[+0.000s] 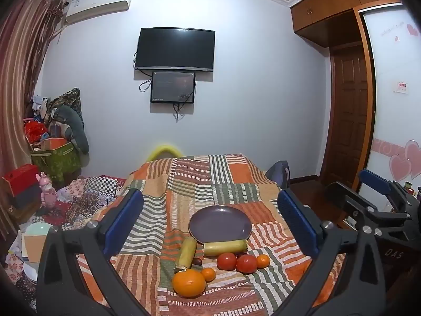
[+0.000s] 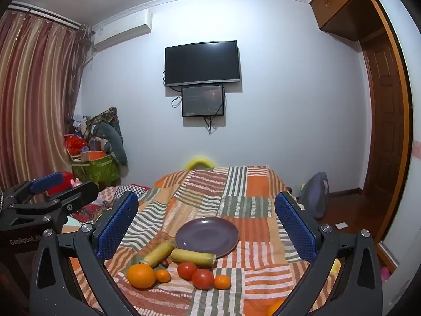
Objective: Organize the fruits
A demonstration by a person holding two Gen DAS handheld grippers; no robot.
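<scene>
A bedroom is shown, with a pale wall carrying a dark television and a smaller screen just below it, striped curtains on the left and a wooden wardrobe on the right. A surface in the foreground is covered by a patchwork cloth of orange, green and white stripes. A round purple plate is set on the cloth, bare of fruit. Just in front of it two pale yellow-green cylindrical pieces are laid, one touching the plate's near rim and the other angled beside it, with a small dark fruit between them. Nearer the cameras, a large orange is seen with a small orange touching its right side. To the right, two red tomatoes sit side by side, with another small orange just beside them. The left gripper is held above the near edge of the cloth, its blue-padded fingers spread wide and holding nothing. The right gripper is likewise spread wide and unloaded, and is positioned beside the left one.
</scene>
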